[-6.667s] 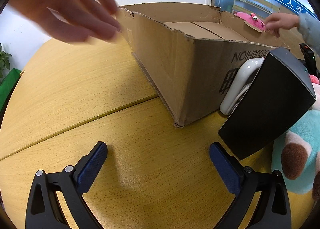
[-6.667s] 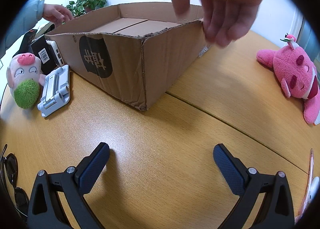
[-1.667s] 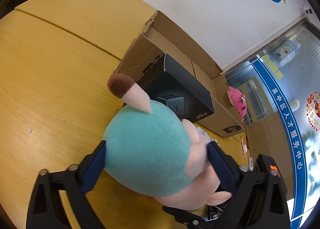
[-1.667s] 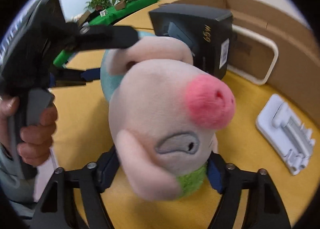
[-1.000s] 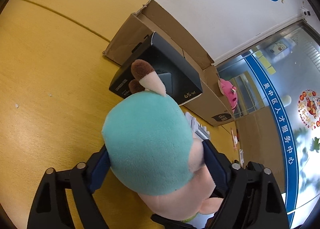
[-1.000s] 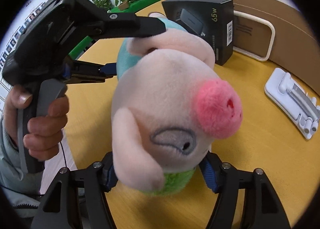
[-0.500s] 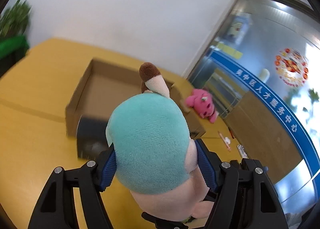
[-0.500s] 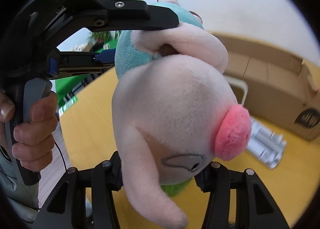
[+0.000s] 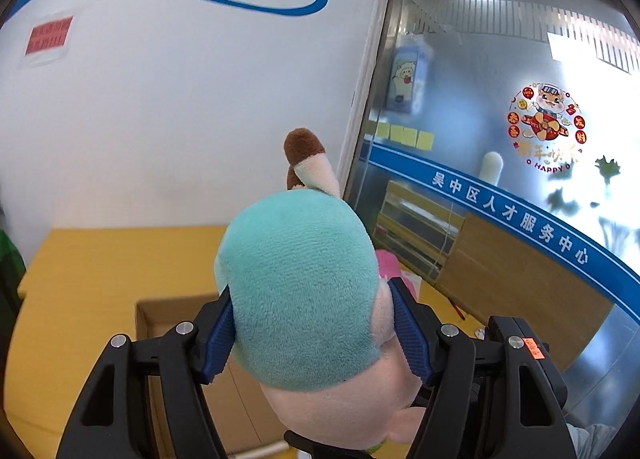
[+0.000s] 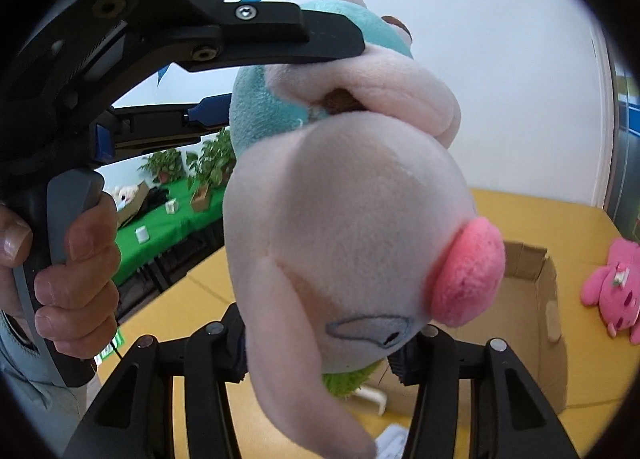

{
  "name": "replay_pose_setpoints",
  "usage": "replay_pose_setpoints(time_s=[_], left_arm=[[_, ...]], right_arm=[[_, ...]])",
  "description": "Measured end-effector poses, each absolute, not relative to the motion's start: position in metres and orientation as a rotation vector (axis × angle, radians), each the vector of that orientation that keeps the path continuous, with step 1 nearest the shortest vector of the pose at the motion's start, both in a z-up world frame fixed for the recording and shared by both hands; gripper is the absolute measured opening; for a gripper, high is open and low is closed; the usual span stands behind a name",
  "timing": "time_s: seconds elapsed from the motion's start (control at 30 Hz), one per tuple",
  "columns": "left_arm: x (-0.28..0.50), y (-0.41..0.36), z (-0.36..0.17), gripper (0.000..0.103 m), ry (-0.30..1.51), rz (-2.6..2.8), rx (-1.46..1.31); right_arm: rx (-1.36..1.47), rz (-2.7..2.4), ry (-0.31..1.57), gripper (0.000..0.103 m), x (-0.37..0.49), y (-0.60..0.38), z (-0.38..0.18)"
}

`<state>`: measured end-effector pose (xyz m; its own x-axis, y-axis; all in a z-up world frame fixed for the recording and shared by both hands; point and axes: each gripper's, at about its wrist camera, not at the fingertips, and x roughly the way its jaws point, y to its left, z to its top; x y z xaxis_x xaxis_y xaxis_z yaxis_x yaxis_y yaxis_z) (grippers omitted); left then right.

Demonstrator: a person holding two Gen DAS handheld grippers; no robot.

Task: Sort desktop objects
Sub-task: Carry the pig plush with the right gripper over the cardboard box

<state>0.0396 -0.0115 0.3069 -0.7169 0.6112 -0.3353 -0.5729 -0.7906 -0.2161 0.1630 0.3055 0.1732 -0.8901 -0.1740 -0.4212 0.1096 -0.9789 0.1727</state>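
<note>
Right wrist: both grippers' fingers (image 10: 224, 339) clamp plush pig (image 10: 352, 243) | cardboard box (image 10: 536, 299) below, contents hidden

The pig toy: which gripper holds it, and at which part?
Both hold the pig toy. The left gripper clamps its teal body; the right gripper clamps it near the green part under the head.

an office or public service centre: at three o'clock a frosted glass partition (image 9: 500, 107) carries a blue band of chinese lettering (image 9: 508, 215) naming a talent service centre, plus a new-year sticker (image 9: 546, 123). a white wall (image 9: 180, 99) bears blue swoosh graphics. potted plants (image 10: 192, 163) stand at nine o'clock beyond yellow wooden tables (image 9: 100, 259).
</note>
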Motion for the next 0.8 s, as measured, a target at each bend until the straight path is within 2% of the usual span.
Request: replay_pose_setpoints(time_s=[0.1, 0.4, 0.7, 0.8], left_arm=[[0.016, -0.010, 0.337, 0.074, -0.091, 2.456, -0.477], [-0.062, -0.006, 0.391, 0.074, -0.024, 2.483, -0.522], [-0.123, -0.022, 0.387, 0.074, -0.044, 2.498, -0.581], [-0.148, -0.029, 0.374, 0.074, -0.049, 2.498, -0.625]], right_arm=[[0.616, -2.916, -0.213, 0.049, 0.109, 0.296, 0.186], [0.611, -2.913, -0.277, 0.048, 0.043, 0.319, 0.230], [0.682, -2.896, -0.285, 0.048, -0.023, 0.330, 0.228], [0.718, -2.885, -0.315, 0.048, 0.003, 0.293, 0.222]])
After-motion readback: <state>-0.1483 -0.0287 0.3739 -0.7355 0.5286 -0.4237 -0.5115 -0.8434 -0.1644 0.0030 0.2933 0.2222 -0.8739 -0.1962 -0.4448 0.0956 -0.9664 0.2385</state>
